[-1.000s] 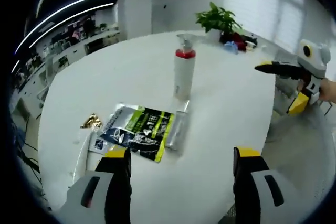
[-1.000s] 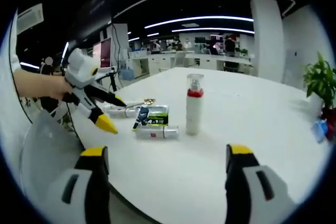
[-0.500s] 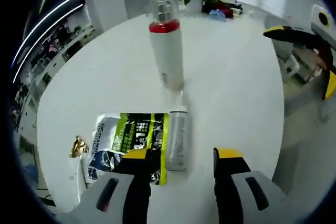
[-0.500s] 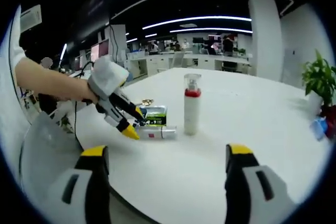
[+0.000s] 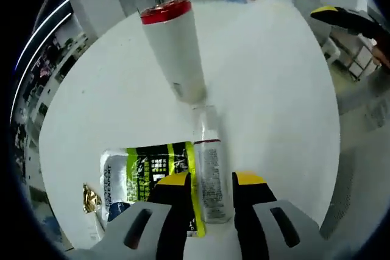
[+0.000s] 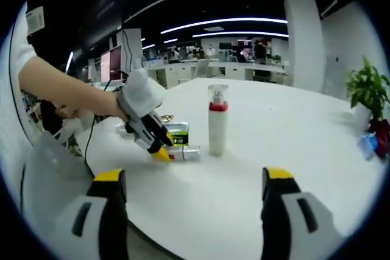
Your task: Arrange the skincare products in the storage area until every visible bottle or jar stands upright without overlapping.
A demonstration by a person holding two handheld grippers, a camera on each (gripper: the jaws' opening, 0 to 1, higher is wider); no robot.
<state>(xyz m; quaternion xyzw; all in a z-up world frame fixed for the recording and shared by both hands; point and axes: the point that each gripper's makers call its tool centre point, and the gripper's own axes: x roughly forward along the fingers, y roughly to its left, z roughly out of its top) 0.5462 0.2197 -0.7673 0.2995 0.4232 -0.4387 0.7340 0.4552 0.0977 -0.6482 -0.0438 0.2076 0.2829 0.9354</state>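
Note:
A white bottle (image 5: pixel 173 47) with a red band and clear cap stands upright on the round white table (image 5: pixel 274 101). In front of it a clear tube (image 5: pixel 210 168) lies flat. My left gripper (image 5: pixel 211 182) straddles the tube's near end, its yellow-tipped jaws drawn in tight against both sides. In the right gripper view a person's hand holds the left gripper (image 6: pixel 159 150) down on the tube (image 6: pixel 186 152), left of the bottle (image 6: pixel 217 120). My right gripper (image 6: pixel 195 181) hangs wide open over the table's near edge, holding nothing; one of its jaws shows as the right gripper (image 5: pixel 341 16).
A green, black and white sachet (image 5: pixel 146 175) lies flat just left of the tube, with a gold wrapper (image 5: pixel 91 199) beyond it. A potted plant (image 6: pixel 365 89) and small items stand at the table's far side. The table edge (image 5: pixel 332 168) drops off close to the right.
My left gripper has gone down and forward over the lying tube, and its jaws have closed from wide apart to tight beside it. The right gripper stays open and nearly still.

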